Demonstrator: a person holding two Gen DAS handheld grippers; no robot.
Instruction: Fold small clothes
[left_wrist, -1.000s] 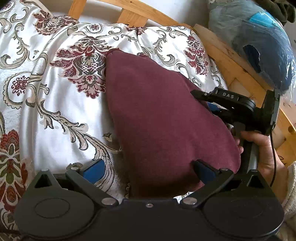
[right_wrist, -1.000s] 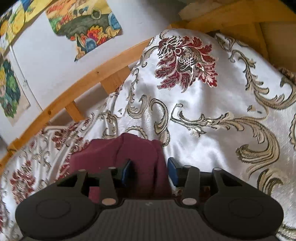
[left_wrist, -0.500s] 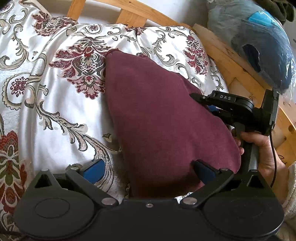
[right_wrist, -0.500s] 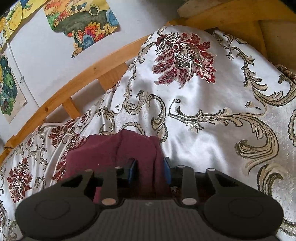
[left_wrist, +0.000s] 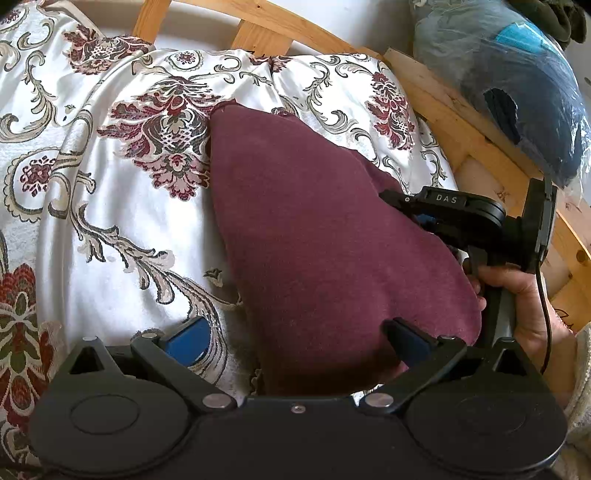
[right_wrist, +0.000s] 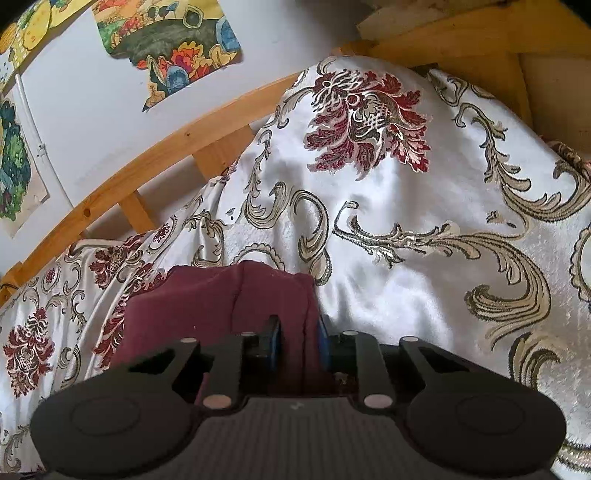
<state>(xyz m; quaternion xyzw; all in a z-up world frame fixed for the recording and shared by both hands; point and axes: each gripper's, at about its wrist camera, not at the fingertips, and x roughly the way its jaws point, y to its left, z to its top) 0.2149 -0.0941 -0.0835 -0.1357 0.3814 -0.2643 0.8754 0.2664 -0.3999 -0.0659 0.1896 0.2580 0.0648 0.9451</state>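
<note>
A small maroon garment (left_wrist: 317, 240) lies folded on the white floral bedspread (left_wrist: 110, 192). My left gripper (left_wrist: 295, 339) is open, its fingers wide apart around the garment's near edge. My right gripper (right_wrist: 298, 343) is shut on the garment's right edge (right_wrist: 295, 325). The right gripper also shows in the left wrist view (left_wrist: 413, 210), at the garment's right side, held by a hand (left_wrist: 517, 295).
A wooden bed frame (left_wrist: 461, 122) runs along the back and right. A blue bundle in clear plastic (left_wrist: 509, 81) sits beyond the frame at the right. Paper pictures (right_wrist: 166, 33) hang on the white wall.
My right gripper's fingers have closed step by step onto the garment's edge. The left gripper has stayed open and nearly still.
</note>
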